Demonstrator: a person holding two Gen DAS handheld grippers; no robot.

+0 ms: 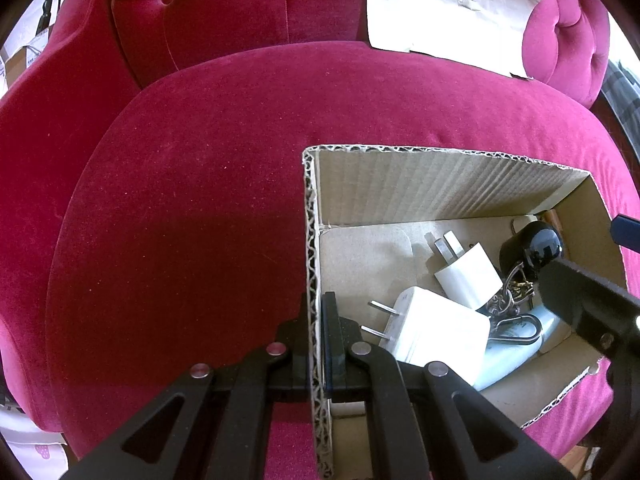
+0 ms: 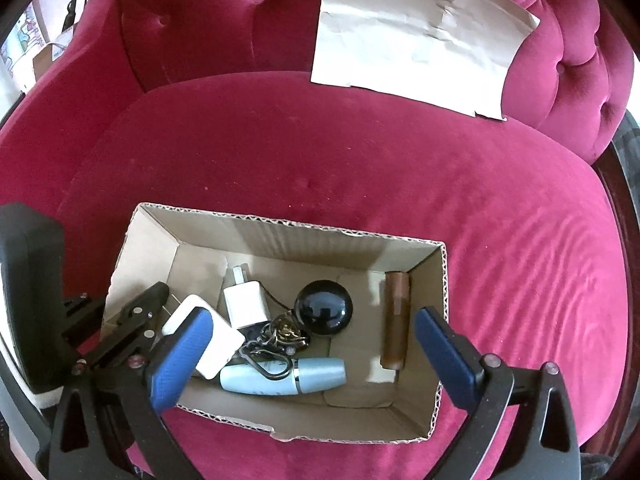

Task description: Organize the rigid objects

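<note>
Right wrist view: right gripper [image 2: 308, 356] gapes empty over the cardboard box [image 2: 280, 222]; left gripper [image 1: 316, 320] clamps its left wall, steadying it

Left tongs [image 1: 318, 344] clamped tight, right tongs [image 2: 308, 344] wide apart.

A crimson velvet armchair [image 2: 360, 168] fills the view beyond the tongs, its tufted, buttoned backrest [image 2: 224, 12] rising at the far side. A creased sheet of pale cardboard [image 2: 420, 28] leans against that backrest, ahead and to the right.
</note>
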